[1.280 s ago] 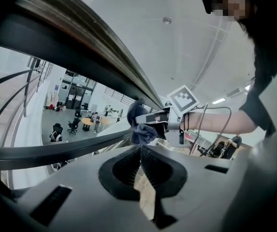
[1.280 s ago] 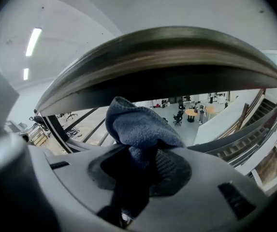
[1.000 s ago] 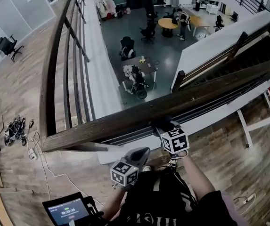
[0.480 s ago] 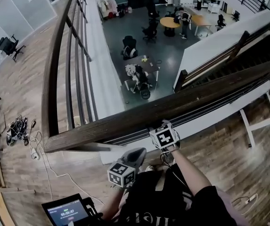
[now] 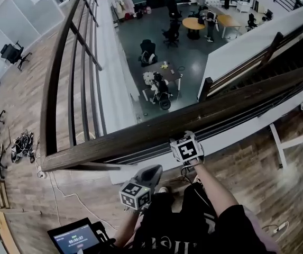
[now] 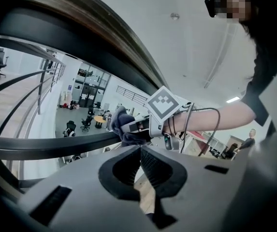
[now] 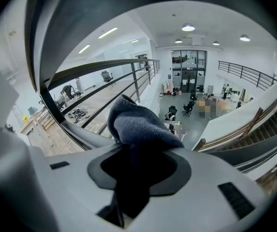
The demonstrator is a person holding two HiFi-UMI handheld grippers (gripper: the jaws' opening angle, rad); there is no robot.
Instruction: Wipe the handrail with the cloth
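Observation:
A dark wooden handrail (image 5: pixel 119 141) runs from lower left to upper right across the head view. My right gripper (image 5: pixel 181 138) is pressed to its near side, marker cube facing up. It is shut on a grey-blue cloth (image 7: pixel 137 123) that bulges out past the jaws. In the left gripper view the same cloth (image 6: pixel 121 125) sits just under the handrail (image 6: pixel 87 21). My left gripper (image 5: pixel 152 172) hangs lower, by the person's body, apart from the rail. Its jaws are shut with nothing between them.
Black metal rails (image 5: pixel 204 134) run beneath the handrail, and a second railing (image 5: pixel 61 73) goes off to the far left. Past the rail is a drop to a lower floor with tables and chairs (image 5: pixel 159 86). A tablet (image 5: pixel 77 238) lies at bottom left.
The right gripper with the cloth has slid a little leftward along the handrail. The left gripper has stayed low, almost where it was.

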